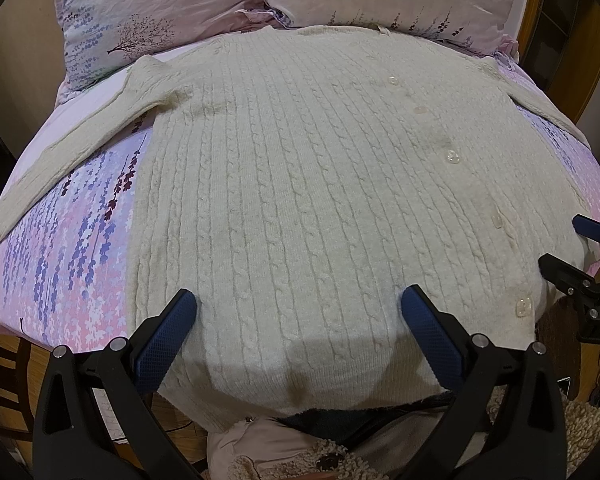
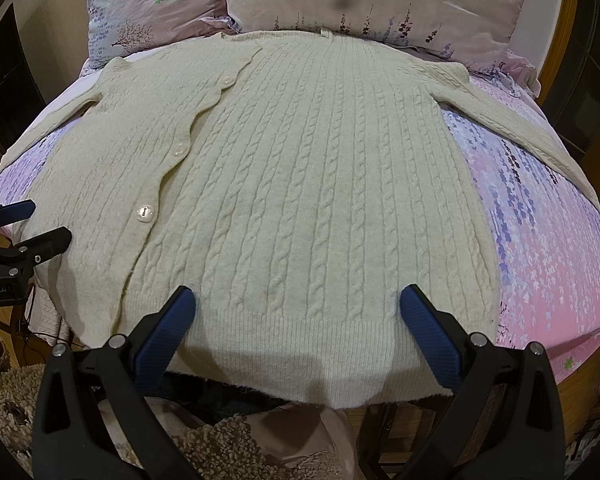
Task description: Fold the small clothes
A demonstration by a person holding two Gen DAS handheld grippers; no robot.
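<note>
Left wrist: cardigan (image 1: 300,184) hem overhangs bed edge; both tongs (image 1: 299,318) (image 2: 298,314) gaping, empty.

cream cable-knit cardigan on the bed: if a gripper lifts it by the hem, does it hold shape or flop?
The cream cable-knit cardigan will probably flop: it lies limp, its sleeves draped along the floral bedsheet. The thick knit likely grips the pads well. The buttoned placket may gape or shift when lifted. Both the left gripper and the right gripper are open above the hem.
</note>
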